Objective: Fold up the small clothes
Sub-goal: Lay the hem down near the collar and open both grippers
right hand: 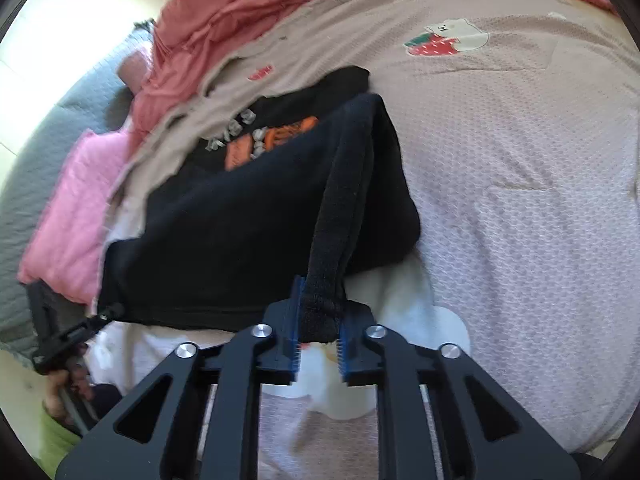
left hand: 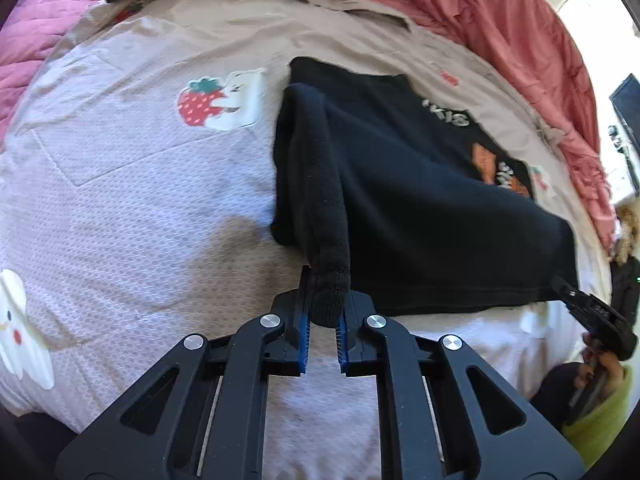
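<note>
Right gripper (right hand: 319, 322) fingers clamped on black garment (right hand: 256, 236) corner, beige bedsheet (right hand: 520, 184), pink pillow (right hand: 76, 200)

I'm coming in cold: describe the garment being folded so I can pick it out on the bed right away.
Start from the bed's beige sheet printed with strawberries and white bears, with a rumpled red blanket at its far edge. On that sheet lies a black top, each near corner pinched by a gripper, left and right. It is the only black piece, with orange and white print on its front.

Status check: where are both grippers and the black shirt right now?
Left gripper shut on black shirt. Right gripper shut on it too. Shirt half-lifted off the bedspread. Nothing in the way.
</note>
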`<state>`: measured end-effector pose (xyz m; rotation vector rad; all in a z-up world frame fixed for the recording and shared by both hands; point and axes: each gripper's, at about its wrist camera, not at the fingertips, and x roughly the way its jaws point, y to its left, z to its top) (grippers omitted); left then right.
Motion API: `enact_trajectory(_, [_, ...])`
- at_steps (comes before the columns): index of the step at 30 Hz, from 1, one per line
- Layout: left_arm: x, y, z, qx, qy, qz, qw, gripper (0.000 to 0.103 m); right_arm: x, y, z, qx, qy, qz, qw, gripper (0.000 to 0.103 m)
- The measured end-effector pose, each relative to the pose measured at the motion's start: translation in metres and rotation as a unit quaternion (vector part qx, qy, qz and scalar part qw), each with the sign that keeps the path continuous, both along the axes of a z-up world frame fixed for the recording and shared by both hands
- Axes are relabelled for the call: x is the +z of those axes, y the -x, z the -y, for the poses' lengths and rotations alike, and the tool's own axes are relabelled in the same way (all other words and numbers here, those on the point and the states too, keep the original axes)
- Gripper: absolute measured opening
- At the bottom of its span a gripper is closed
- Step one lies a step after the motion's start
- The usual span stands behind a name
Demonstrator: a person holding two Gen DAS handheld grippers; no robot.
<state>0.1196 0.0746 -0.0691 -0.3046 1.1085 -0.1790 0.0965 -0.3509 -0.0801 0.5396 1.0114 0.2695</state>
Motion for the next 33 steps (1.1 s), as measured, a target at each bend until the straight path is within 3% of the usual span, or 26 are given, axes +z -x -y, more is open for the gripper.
enact_trajectory(2, [0.011,0.0,-0.001,-0.009,0.026,0.015,0.9995,0.005,0.008,0.001,0.001,0.009,-0.024,0.028,0.999,0.011])
enact_trajectory(6, [0.036,-0.011,-0.004,-0.012,0.062,0.055,0.9965,0.005,0.027,-0.006,0.009,0.004,-0.027,0.089,0.996,0.01])
enact_trajectory(9, [0.049,-0.03,-0.013,0.01,0.088,0.078,0.993,0.005,0.04,-0.023,0.026,-0.016,-0.061,0.135,0.989,0.01])
enact_trajectory(13, [0.055,-0.065,-0.028,0.043,0.124,0.093,0.9869,0.005,0.046,-0.052,0.04,-0.042,-0.084,0.158,0.983,0.01])
enact_trajectory(20, [0.033,-0.122,-0.031,0.078,0.103,0.065,0.9894,0.006,0.03,-0.106,0.04,-0.047,-0.079,0.156,0.983,0.014])
enact_trajectory(21, [0.028,-0.128,-0.03,0.081,0.093,0.06,0.9905,0.006,0.026,-0.111,0.039,-0.047,-0.076,0.153,0.984,0.016])
enact_trajectory(23, [0.016,-0.14,-0.029,0.093,0.082,0.05,0.991,0.01,0.019,-0.116,0.039,-0.048,-0.07,0.149,0.985,0.035])
enact_trajectory(26, [0.006,-0.145,-0.036,0.119,0.086,0.05,0.9878,0.031,0.015,-0.117,0.045,-0.06,-0.057,0.152,0.985,0.053])
enact_trajectory(28, [0.008,-0.14,-0.041,0.135,0.1,0.064,0.9837,0.031,0.016,-0.114,0.053,-0.078,-0.053,0.159,0.983,0.061])
enact_trajectory(33, [0.027,-0.108,-0.037,0.151,0.065,0.111,0.9801,0.031,0.026,-0.11,0.052,-0.081,-0.034,0.177,0.98,0.062])
